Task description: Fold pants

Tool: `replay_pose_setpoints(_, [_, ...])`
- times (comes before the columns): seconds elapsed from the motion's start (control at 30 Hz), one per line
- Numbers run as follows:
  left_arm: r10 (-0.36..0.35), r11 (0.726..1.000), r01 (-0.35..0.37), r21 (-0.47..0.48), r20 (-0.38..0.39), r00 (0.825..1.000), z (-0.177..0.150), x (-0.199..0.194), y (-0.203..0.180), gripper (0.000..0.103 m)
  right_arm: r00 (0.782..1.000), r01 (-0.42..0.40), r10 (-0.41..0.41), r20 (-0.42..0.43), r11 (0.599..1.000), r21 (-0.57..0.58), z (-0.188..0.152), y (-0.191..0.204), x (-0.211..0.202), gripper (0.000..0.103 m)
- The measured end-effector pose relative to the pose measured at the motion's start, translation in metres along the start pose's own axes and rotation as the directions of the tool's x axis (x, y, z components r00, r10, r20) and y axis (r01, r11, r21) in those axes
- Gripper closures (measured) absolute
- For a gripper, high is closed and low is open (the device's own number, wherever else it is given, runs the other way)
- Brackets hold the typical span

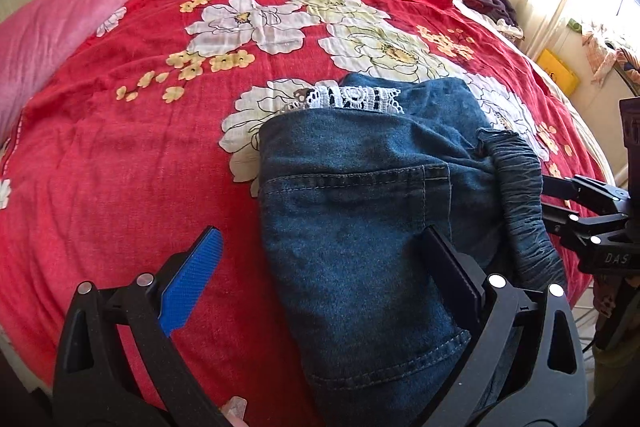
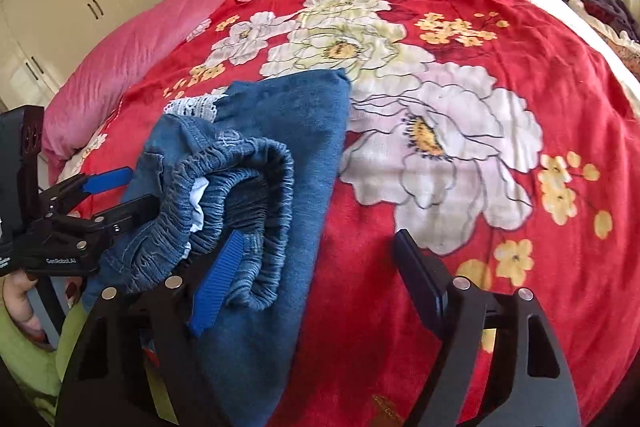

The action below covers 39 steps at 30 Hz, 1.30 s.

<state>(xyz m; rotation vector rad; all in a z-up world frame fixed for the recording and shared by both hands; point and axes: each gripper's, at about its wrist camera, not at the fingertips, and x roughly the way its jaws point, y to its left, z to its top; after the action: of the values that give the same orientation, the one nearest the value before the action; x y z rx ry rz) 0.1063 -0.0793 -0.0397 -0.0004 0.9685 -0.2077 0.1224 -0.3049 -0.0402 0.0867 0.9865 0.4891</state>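
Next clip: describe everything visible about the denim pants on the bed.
The denim pants are blue jeans, folded into a compact bundle on the red floral bedspread. They show a stitched back pocket, a gathered elastic waistband curled open at the near right edge, and white lace trim peeking out at the far end. The left gripper and right gripper each straddle a near edge, jaws open, not clamping.

The left hand-held gripper (image 1: pixel 320 287) points steeply downward, its jaws spread wide; one blue-padded finger (image 1: pixel 192 279) stands on the left, the dark finger on the right. The right hand-held gripper (image 2: pixel 320 283) also tilts downward with jaws well apart, its blue-padded finger (image 2: pixel 218 279) on the left of its own view. A hand (image 2: pixel 24 303) grips the left tool's handle, fingers wrapped round it.
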Motion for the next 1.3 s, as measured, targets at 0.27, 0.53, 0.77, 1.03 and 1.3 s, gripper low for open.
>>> replay_pose_setpoints(0.27, [-0.09,0.995,0.089,-0.038,-0.014,0.996,0.004,0.013,0.002,0.037,0.999,-0.052,0.052,0.003,0.998,-0.026,0.008,0.007,0.015,0.035])
replay_pose_setpoints(0.53, [-0.087,0.996,0.088,-0.015,0.053,0.995,0.018,-0.002,-0.009,0.075,0.992,-0.098,0.106,0.069,0.989,-0.114,0.024,0.032,0.009,0.081])
replay_pose_setpoints(0.77, [-0.071,0.997,0.074,-0.019,0.133,0.989,0.06,-0.011,-0.004,0.076,0.984,-0.053,0.083,0.159,0.982,-0.181,0.066,0.048,0.001,0.082])
replay_pose_setpoints(1.03, [-0.015,1.0,0.017,-0.006,0.16,0.987,0.092,0.006,0.004,0.076,0.981,0.0,0.034,0.192,0.985,-0.173,0.101,0.042,0.017,0.082])
replay_pose_setpoints(1.3, [0.035,0.999,-0.035,0.003,0.123,0.992,0.084,0.026,0.011,0.069,0.988,0.059,-0.041,0.15,0.992,-0.114,0.096,0.024,0.033,0.077])
